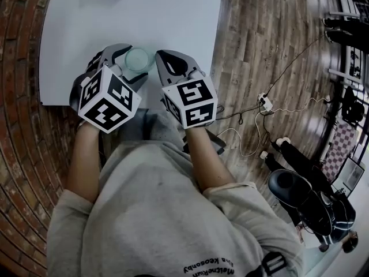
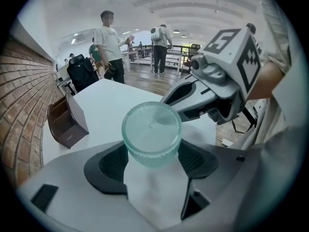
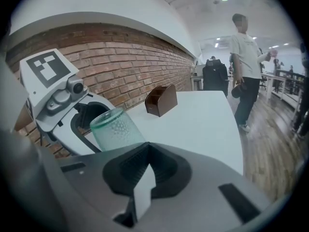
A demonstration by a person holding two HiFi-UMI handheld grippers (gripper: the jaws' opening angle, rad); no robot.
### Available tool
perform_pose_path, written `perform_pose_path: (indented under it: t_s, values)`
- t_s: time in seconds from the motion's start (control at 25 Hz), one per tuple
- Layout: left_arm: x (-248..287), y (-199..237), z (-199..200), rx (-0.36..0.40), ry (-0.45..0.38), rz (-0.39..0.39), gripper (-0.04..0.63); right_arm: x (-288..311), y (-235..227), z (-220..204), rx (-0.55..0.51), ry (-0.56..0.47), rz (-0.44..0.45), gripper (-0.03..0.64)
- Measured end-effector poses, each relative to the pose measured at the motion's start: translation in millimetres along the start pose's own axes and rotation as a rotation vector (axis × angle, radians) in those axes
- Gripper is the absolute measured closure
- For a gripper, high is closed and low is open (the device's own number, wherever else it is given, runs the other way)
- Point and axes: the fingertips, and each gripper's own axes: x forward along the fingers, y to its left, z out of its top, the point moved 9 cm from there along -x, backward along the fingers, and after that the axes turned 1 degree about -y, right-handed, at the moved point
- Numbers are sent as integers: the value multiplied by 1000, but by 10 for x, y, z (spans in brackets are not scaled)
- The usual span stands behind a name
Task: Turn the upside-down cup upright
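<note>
My left tool (image 2: 152, 159) squeezes the upside-down cup (image 2: 151, 129) to flip it; my shut right tool (image 3: 148, 161) waits close by.

Head view looks steeply down; both gripper views closely share the cup (image 1: 138, 58).
</note>
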Motion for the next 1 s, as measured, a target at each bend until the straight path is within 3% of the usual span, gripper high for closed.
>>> perform_pose_path:
  t_s: [0.32,0.4,0.6,1.0]
  values:
    - [-889,-460,-384,3,5,55,267,-488,933,72,-44,-30,-3,611]
    - [-812,-413,-302,0,17,55,267,-507,822,106,-49,-34,-8,611]
    - [72,49,-95,2,69,11,267,-99,22,-8,-16,-5,-20,611]
    - [249,54,-118,56,140,-16,267,-605,61,-62,-14,-57,-74,611]
